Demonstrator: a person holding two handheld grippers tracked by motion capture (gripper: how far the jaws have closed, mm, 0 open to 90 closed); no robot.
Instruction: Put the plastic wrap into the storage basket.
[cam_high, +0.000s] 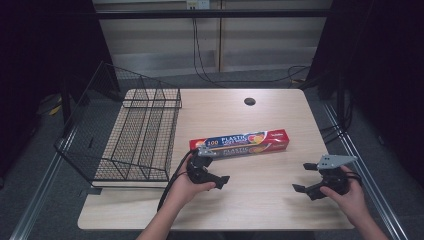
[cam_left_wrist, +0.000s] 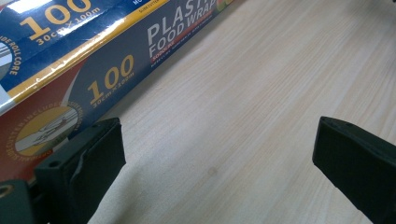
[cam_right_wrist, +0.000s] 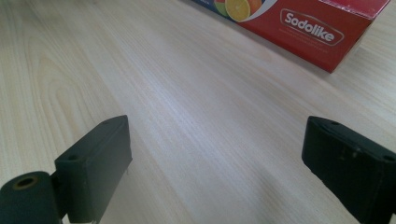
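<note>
Currently the plastic wrap box (cam_high: 240, 143) lies mid-counter (cam_high: 265, 200), right of the wire rack (cam_high: 135, 135). Left gripper (cam_high: 214, 167) just beside it, right gripper (cam_high: 304, 176) near; both jaws apart, empty.

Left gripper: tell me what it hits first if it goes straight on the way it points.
Probably bare table. The left gripper has open jaws aimed along the wood, with the plastic wrap box just off one jaw's side; that jaw might graze it.

A pale wooden table (cam_high: 260, 200) bears a plastic-wrap box (cam_high: 240, 142) and wire rack (cam_high: 137, 145).
</note>
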